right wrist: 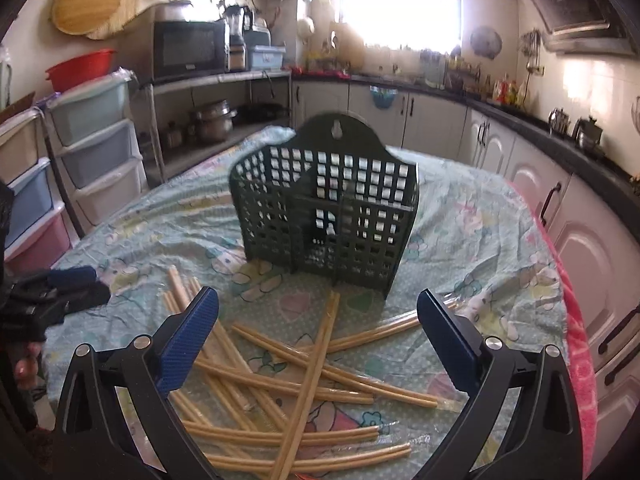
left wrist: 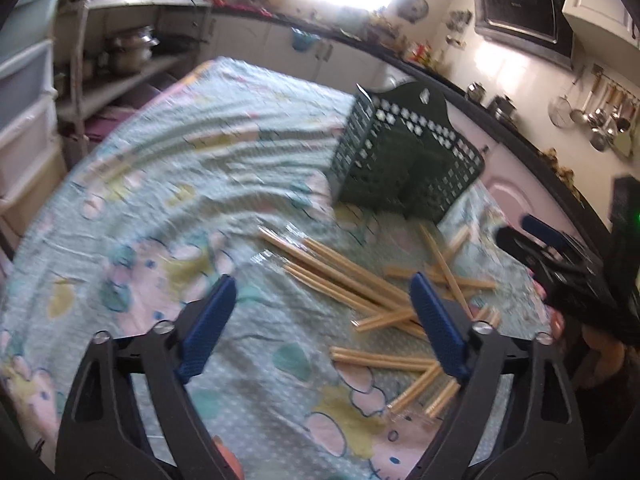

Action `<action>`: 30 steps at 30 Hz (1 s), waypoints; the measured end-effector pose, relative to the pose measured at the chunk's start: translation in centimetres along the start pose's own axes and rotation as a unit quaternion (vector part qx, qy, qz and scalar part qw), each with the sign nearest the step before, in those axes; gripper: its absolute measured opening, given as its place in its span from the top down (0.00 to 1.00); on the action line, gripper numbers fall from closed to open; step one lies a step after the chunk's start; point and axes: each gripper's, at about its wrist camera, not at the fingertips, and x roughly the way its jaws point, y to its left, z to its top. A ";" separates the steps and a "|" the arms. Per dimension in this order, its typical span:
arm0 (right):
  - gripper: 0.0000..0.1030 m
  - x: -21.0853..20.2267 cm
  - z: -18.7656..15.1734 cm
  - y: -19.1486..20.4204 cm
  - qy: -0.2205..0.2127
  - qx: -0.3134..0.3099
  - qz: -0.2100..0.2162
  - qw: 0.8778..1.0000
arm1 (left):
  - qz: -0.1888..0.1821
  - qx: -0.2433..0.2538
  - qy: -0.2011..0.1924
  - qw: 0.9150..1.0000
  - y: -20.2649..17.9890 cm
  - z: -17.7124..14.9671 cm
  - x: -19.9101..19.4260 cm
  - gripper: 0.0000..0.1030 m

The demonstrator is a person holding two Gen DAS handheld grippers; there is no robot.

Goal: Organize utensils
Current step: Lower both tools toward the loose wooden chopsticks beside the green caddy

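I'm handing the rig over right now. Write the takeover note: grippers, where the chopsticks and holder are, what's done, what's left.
Left gripper: open, empty, above the tablecloth beside the pile.
Right gripper: open, empty, over the chopsticks.
Chopsticks: scattered criss-cross on the table, some look plastic-wrapped.
Holder: dark green, upright behind the pile; no chopsticks seen in it.
Done: nothing sorted yet.
Left: pick up the chopsticks and stand them in the holder.
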 end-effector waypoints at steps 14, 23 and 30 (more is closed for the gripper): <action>0.44 7.7 0.5 -1.3 0.126 0.027 0.035 0.991 | -0.089 -0.024 0.092 0.991 -0.3 -1.7 3.9 0.46; 0.49 10.5 0.2 -2.1 0.167 0.047 0.049 0.984 | -0.110 -0.042 0.110 0.987 -0.4 -1.5 4.9 0.56; 0.56 12.0 0.6 -2.4 0.193 0.072 0.067 0.976 | -0.095 -0.036 0.124 0.987 -0.6 -1.7 5.7 0.75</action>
